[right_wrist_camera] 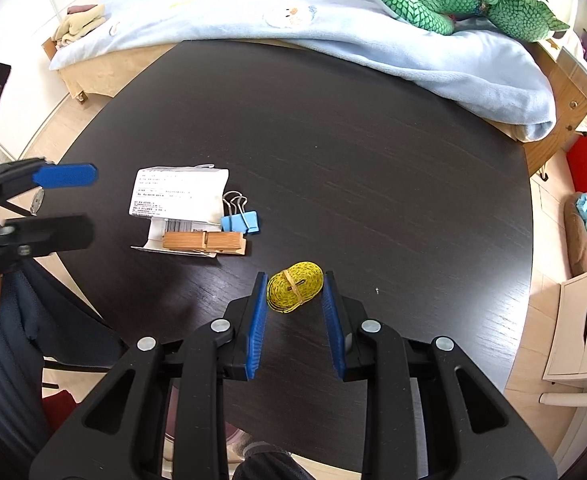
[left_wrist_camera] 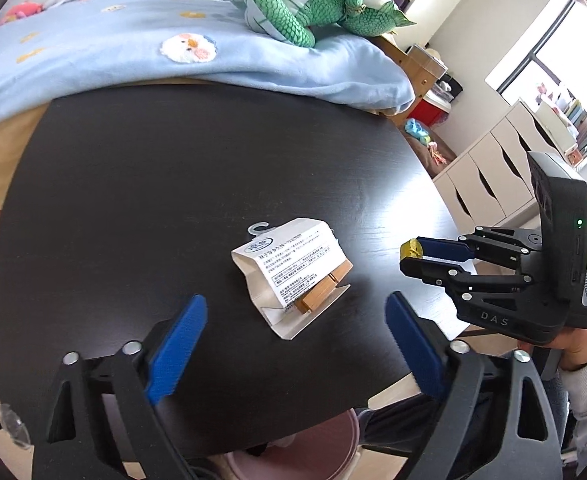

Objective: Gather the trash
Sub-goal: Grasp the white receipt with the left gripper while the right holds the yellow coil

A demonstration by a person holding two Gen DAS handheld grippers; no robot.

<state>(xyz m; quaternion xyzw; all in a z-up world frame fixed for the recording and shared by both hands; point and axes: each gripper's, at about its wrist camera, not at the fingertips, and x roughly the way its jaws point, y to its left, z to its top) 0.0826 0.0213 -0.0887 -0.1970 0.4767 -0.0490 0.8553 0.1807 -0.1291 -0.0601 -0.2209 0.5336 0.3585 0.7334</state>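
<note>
A white paper package (left_wrist_camera: 289, 264) with printed text lies on the dark table (left_wrist_camera: 173, 184), partly covering a wooden clothespin (left_wrist_camera: 321, 288). My left gripper (left_wrist_camera: 296, 300) hangs open just above and in front of it, pads apart on either side and not touching. In the right wrist view the package (right_wrist_camera: 179, 192), the clothespin (right_wrist_camera: 203, 242) and a blue binder clip (right_wrist_camera: 239, 222) lie together, with the left gripper (right_wrist_camera: 91, 203) beside them. My right gripper (right_wrist_camera: 295, 278) is shut on a yellow coiled tape measure (right_wrist_camera: 293, 288); the left wrist view shows this gripper (left_wrist_camera: 404, 257) holding the coil (left_wrist_camera: 411, 249) at its tips.
A bed with a light blue blanket (right_wrist_camera: 333, 20) and a green plush dragon (left_wrist_camera: 293, 12) borders the table's far side. White drawers (left_wrist_camera: 489, 176) stand to the right. A pink bin (left_wrist_camera: 293, 452) sits under the table's near edge. A person's hand (left_wrist_camera: 573, 348) grips the right tool.
</note>
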